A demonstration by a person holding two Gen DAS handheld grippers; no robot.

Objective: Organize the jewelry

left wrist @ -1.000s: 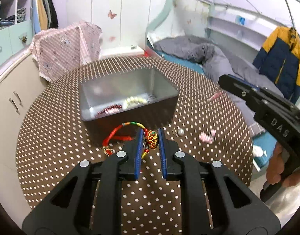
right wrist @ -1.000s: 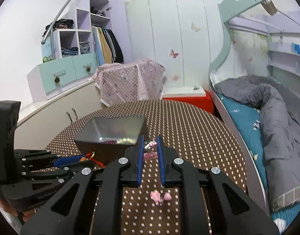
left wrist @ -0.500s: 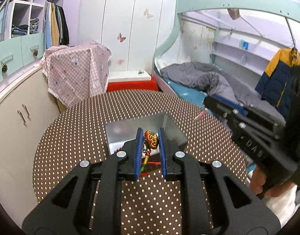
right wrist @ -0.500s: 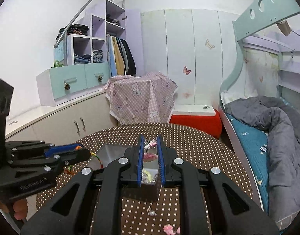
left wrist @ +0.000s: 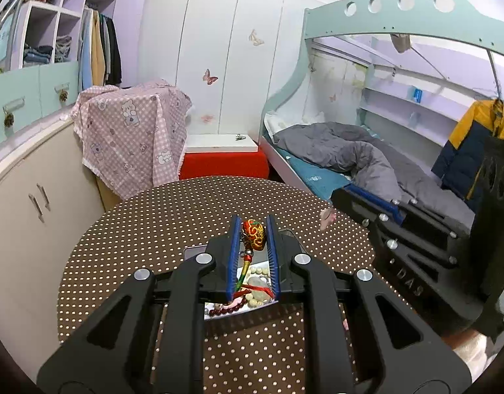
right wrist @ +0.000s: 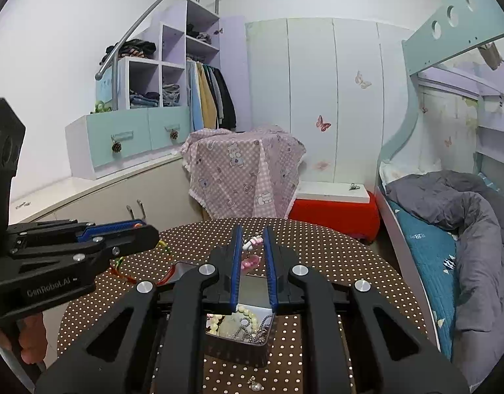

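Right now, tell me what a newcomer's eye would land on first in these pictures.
First, the red-and-gold embroidered charm pinched in the left gripper, its bright cord dangling over the metal tin on the dotted round table. Next, the pink hair clip clamped in the right gripper, above the same tin, where pale beads already lie.

Pink checked cloth (right wrist: 245, 170) draped over furniture, beside red box (right wrist: 334, 210); grey duvet (left wrist: 350, 154) on bunk; jacket (left wrist: 475, 138), probably hanging.
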